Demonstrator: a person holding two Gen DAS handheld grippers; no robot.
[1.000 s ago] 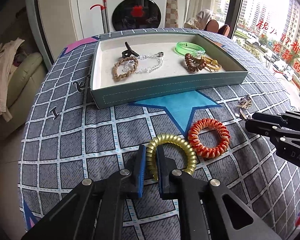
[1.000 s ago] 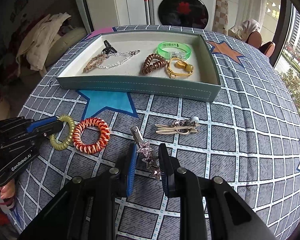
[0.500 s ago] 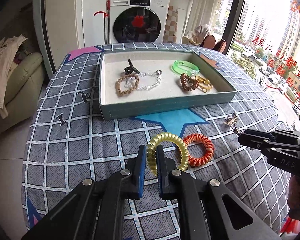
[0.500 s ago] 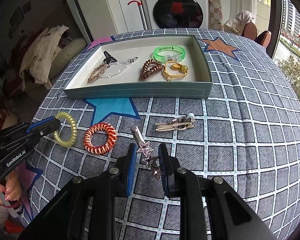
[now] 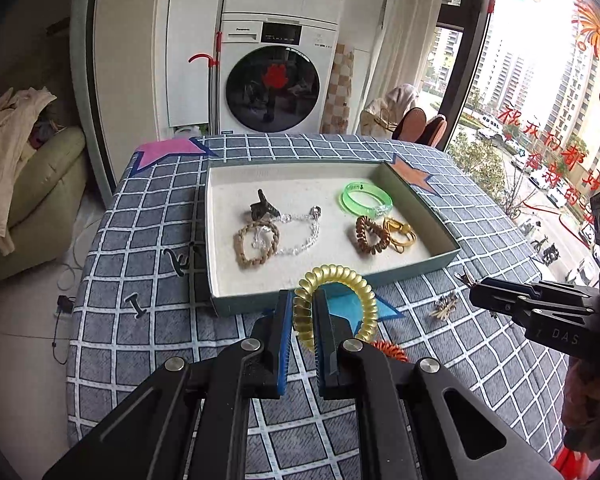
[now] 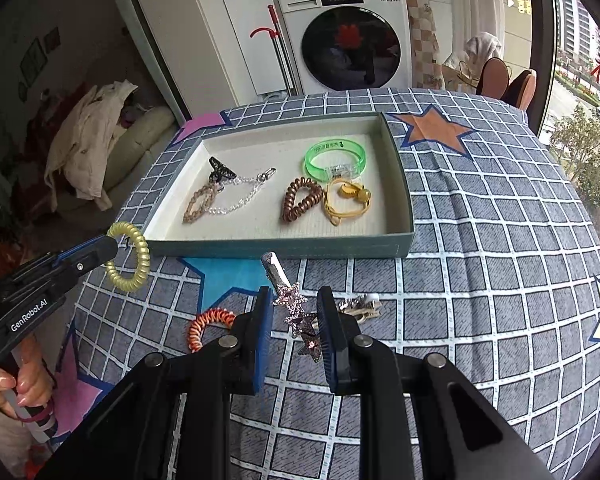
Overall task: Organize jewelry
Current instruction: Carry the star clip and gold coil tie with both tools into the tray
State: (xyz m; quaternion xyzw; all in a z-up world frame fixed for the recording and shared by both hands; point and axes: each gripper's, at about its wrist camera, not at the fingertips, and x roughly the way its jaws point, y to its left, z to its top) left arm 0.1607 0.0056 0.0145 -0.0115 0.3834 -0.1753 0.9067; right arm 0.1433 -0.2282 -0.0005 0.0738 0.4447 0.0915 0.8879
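Item: yellow coil hair tie, pinched in the left tool, held clear of the worktop for carrying to the tray. Item: star hair clip, gripped in the right tool, likewise raised. Orange coil tie and a second clip are left on the worktop. The tray's near wall is judged the only obstacle.

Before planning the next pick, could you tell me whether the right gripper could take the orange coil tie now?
Probably not: the right gripper is shut on the star clip, though the orange coil tie lies uncovered.
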